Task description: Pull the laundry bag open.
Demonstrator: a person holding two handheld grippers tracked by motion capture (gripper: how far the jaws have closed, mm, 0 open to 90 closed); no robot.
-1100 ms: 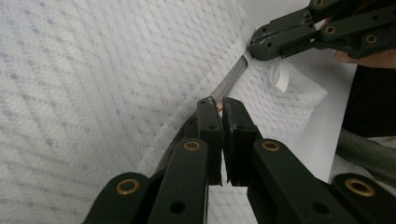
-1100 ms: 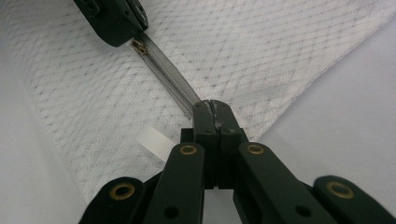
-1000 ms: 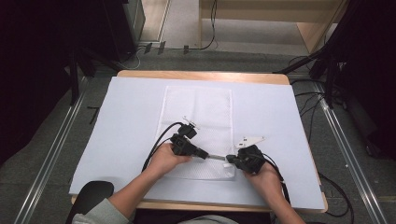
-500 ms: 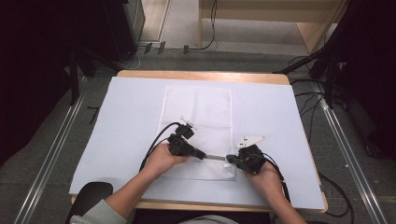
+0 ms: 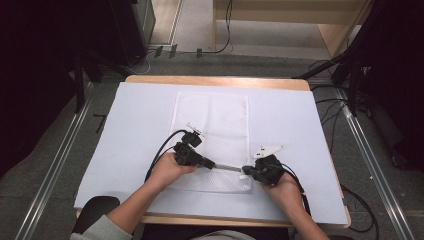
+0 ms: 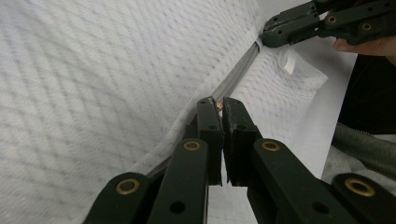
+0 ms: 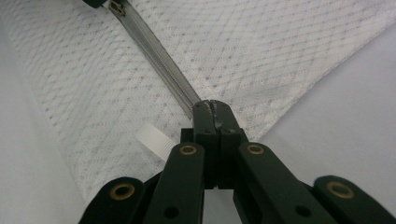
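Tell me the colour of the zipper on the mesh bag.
Grey, on the white mesh bag; the zipper shows best in the right gripper view.

White sheet (image 5: pixel 125 130) lies bare around the mesh bag (image 5: pixel 212 125); both tongs crowd its near edge.

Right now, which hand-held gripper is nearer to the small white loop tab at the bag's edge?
Right. The right hand-held gripper clamps the zipper end beside the white loop tab; the left hand-held gripper grips the zipper pull farther along.
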